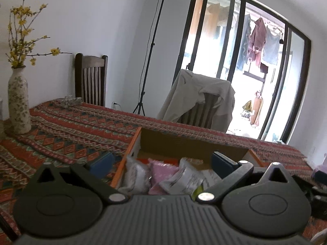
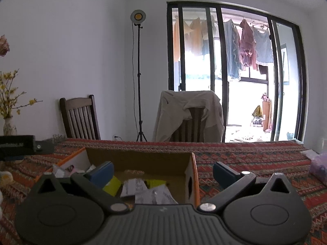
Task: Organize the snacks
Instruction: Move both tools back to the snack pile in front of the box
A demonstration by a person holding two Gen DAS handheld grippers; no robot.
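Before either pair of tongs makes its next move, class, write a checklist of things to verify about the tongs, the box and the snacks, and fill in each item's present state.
1. Left tongs open and holding nothing: ok.
2. Right tongs open and holding nothing: ok.
3. Cardboard box open at the top, nothing covering it: ok.
4. Snack packets already inside the box, pink, white and yellow-green ones visible: ok.
5. Room left in the box: ok, bare floor shows at the back in the right wrist view.
6. Snacks still lying on the patterned tablecloth outside the box: cannot tell; the tongs' bodies hide the near table.
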